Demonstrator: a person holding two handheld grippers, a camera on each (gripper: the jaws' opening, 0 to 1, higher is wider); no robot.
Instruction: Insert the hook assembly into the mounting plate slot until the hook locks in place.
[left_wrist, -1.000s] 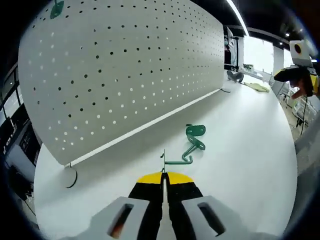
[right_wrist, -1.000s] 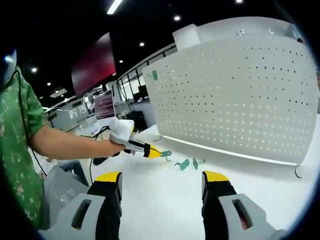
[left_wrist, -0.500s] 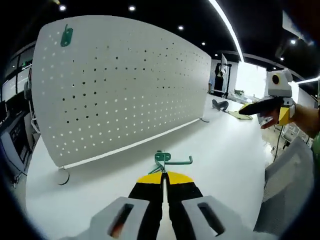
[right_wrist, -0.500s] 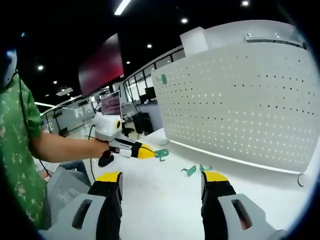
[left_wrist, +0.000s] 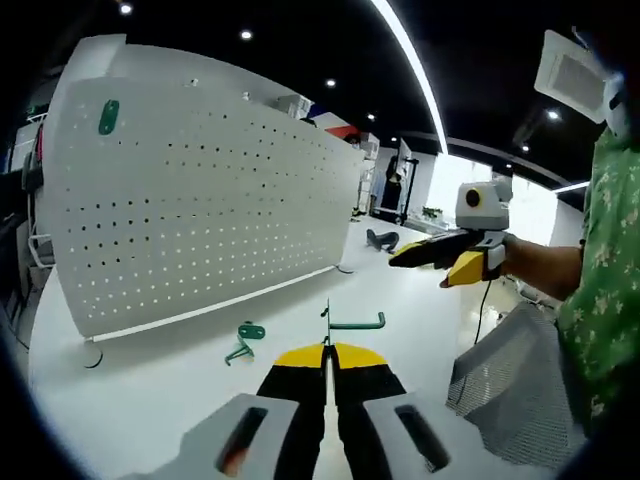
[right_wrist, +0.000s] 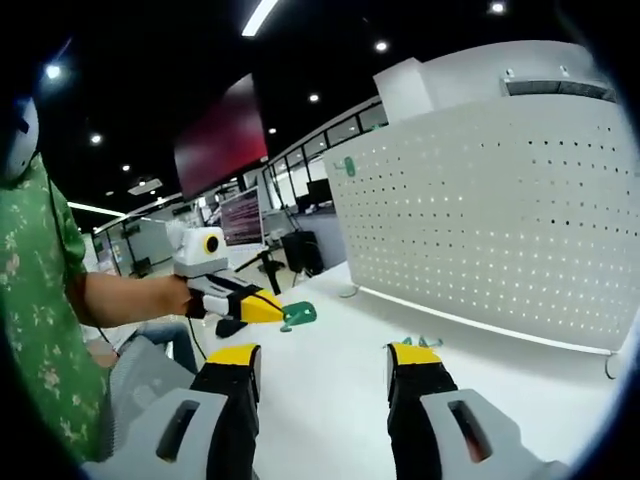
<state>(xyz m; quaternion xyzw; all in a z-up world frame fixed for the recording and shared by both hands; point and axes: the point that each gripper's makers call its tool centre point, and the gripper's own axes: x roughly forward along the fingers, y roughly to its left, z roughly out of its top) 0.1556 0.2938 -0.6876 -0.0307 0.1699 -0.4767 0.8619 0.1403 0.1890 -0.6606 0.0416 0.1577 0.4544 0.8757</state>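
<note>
My left gripper (left_wrist: 327, 350) is shut on a green hook (left_wrist: 352, 322), whose thin rod sticks out to the right of the jaw tips, above the white table (left_wrist: 180, 400). In the right gripper view the left gripper (right_wrist: 268, 310) holds that hook (right_wrist: 299, 316) in the air, away from the board. The white pegboard (left_wrist: 200, 200) stands upright at the left, with a green hook (left_wrist: 108, 116) mounted near its top corner. Another green hook (left_wrist: 245, 341) lies on the table before the board. My right gripper (right_wrist: 322, 355) is open with nothing in it, and it hovers at the right (left_wrist: 425, 262).
A grey mesh chair (left_wrist: 500, 370) stands at the table's right edge. A person's green sleeve (right_wrist: 45, 300) fills the left of the right gripper view. Screens and desks (right_wrist: 240, 215) lie beyond. The pegboard's foot (left_wrist: 90, 355) rests near the table's left side.
My left gripper has lifted the held hook off the table and drawn it back from the pegboard, leaving the other hook lying there. The right gripper stays open.
</note>
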